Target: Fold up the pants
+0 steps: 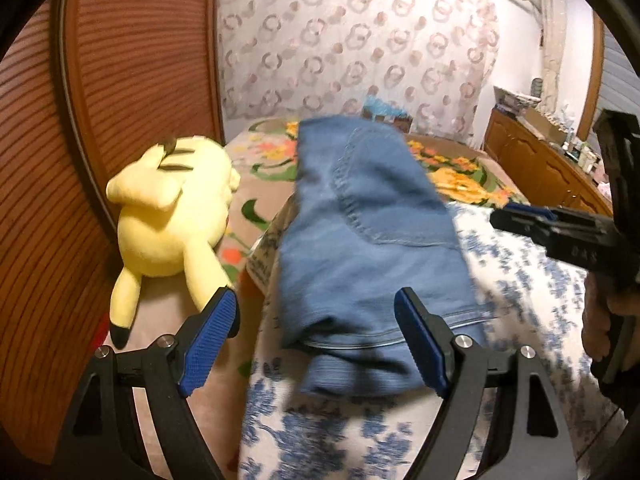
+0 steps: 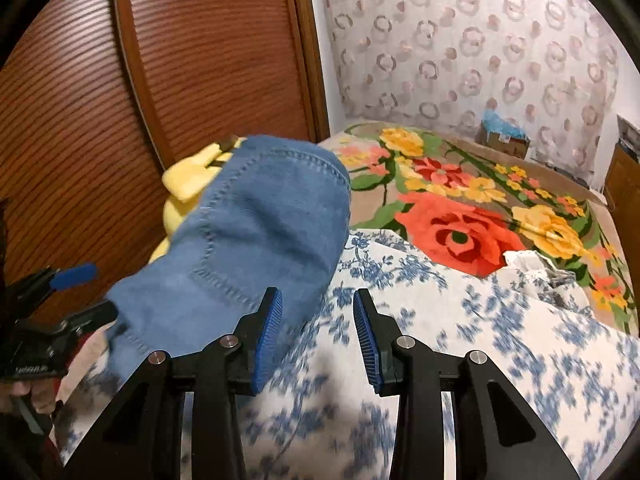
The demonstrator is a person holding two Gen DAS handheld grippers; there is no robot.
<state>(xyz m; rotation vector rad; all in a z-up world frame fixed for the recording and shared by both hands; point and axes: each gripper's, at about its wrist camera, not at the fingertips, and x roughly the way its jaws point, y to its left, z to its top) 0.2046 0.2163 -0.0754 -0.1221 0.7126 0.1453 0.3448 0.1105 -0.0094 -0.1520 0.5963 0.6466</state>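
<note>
Folded blue jeans (image 1: pixel 360 220) lie on a white cloth with blue flowers (image 1: pixel 520 280) on the bed. My left gripper (image 1: pixel 316 300) is open wide just short of the near end of the jeans; its pads do not press the denim. The right gripper (image 1: pixel 516 214) pokes in from the right edge, clear of the jeans. In the right wrist view the jeans (image 2: pixel 248 232) lie to the left, and my right gripper (image 2: pixel 317 300) is open over the flowered cloth (image 2: pixel 440 320) with nothing between its fingers. The left gripper (image 2: pixel 92 292) shows at the left edge beside the denim.
A yellow plush toy (image 1: pixel 172 208) lies left of the jeans, against a slatted wooden door (image 1: pixel 120 80). A blanket with big flowers (image 2: pixel 460 216) covers the far bed. A wooden dresser (image 1: pixel 540 168) stands at the right, and a cardboard box (image 2: pixel 504 140) sits by the curtain.
</note>
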